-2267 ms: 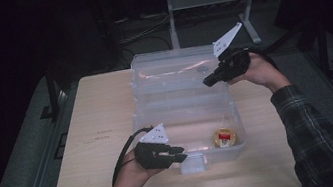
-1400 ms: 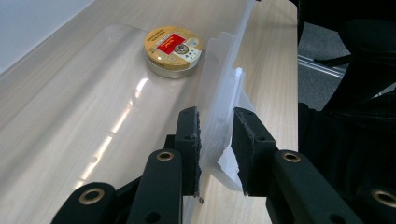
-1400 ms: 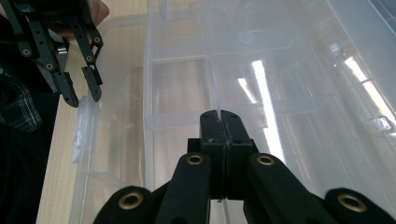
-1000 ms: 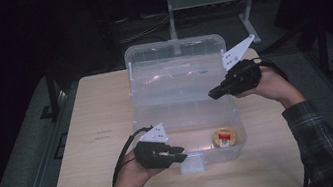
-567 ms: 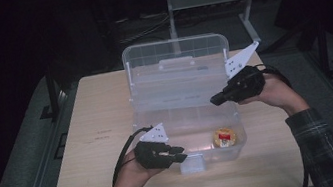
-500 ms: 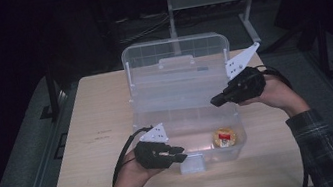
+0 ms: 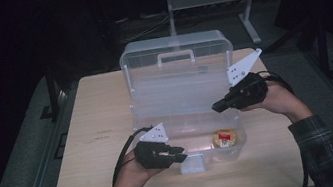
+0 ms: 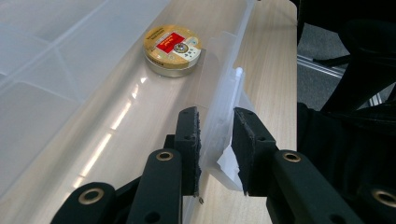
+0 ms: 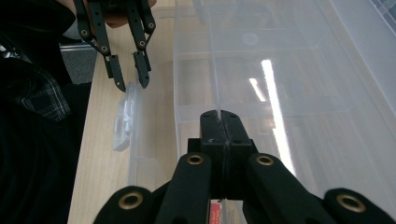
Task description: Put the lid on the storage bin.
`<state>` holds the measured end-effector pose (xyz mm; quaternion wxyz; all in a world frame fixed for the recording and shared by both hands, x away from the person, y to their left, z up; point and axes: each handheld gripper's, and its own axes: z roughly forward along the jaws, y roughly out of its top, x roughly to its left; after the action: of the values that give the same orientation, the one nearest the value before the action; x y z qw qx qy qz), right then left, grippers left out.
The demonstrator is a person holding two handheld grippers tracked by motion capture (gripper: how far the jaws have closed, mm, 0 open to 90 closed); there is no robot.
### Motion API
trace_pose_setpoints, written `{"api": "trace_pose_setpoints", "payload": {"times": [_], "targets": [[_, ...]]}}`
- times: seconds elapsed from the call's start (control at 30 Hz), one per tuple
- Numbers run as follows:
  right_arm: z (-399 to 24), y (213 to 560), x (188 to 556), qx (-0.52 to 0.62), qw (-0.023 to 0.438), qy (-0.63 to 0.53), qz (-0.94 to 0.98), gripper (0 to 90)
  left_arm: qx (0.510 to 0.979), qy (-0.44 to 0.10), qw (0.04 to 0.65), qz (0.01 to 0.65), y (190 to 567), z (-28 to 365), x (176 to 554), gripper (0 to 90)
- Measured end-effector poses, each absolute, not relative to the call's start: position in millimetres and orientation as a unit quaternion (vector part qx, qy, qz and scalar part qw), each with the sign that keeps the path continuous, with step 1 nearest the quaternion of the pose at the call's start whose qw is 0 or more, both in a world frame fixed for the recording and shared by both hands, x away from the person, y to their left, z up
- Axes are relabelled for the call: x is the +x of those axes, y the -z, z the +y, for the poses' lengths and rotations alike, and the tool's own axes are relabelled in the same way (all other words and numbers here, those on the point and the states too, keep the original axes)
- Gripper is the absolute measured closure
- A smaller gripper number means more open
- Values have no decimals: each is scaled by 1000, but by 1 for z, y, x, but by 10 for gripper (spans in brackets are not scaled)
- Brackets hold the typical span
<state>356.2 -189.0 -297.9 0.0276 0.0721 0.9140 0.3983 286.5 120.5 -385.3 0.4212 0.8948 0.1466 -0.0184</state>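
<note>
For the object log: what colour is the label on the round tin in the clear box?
Red on a gold lid, clearest in the left gripper view: round tin, clear box.

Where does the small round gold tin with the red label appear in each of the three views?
High view: the round tin lies inside the clear box, at its front right corner.
Left gripper view: the tin is at upper centre, on the box floor beyond the jaws.
Right gripper view: a red sliver at the bottom edge may be it; I cannot tell.
Shared landmark: the front latch, between the left gripper's jaws.
</note>
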Motion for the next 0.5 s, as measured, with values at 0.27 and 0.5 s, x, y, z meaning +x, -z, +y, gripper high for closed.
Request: {"api": "trace_pose_setpoints", "payload": {"times": [0.27, 0.5], "targets": [[-189, 302, 351, 68, 21, -399, 914, 900, 895, 19, 421, 147, 385, 121, 287, 721], [-189, 304, 346, 67, 18, -398, 915, 900, 894, 21, 422, 148, 386, 121, 286, 720]]}}
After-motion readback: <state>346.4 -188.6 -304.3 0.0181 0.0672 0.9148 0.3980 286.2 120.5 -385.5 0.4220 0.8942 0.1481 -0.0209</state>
